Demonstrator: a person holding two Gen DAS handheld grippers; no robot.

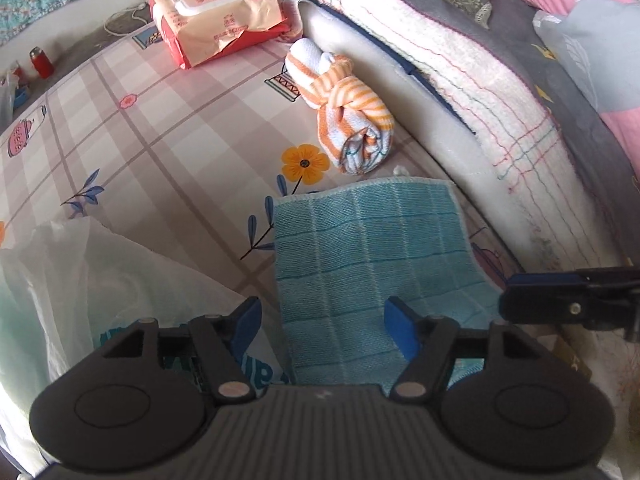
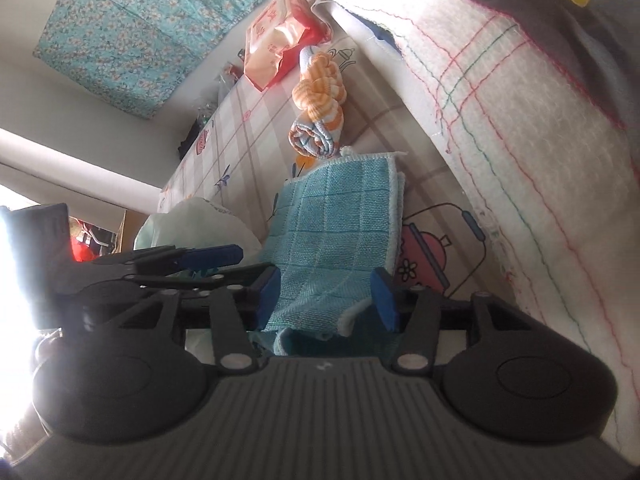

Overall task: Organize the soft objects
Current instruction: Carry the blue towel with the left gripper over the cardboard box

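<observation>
A light blue checked cloth (image 1: 360, 256) lies flat on the patterned table cover (image 1: 160, 128); it also shows in the right wrist view (image 2: 332, 232), folded double. My left gripper (image 1: 326, 322) is open, its jaws on either side of the cloth's near end. My right gripper (image 2: 326, 292) is open too, straddling the cloth's near edge; its fingers (image 1: 560, 296) show at the right of the left wrist view. A rolled, knotted orange-striped towel (image 1: 348, 108) lies beyond the cloth, also seen in the right wrist view (image 2: 318, 120).
A red and cream wet-wipes pack (image 1: 216, 12) lies at the table's far end. A white plastic bag (image 1: 80, 280) sits left of the cloth. A thick white quilt with coloured stitching (image 1: 460, 80) and a mattress edge run along the right side. A red can (image 1: 40, 62) stands far left.
</observation>
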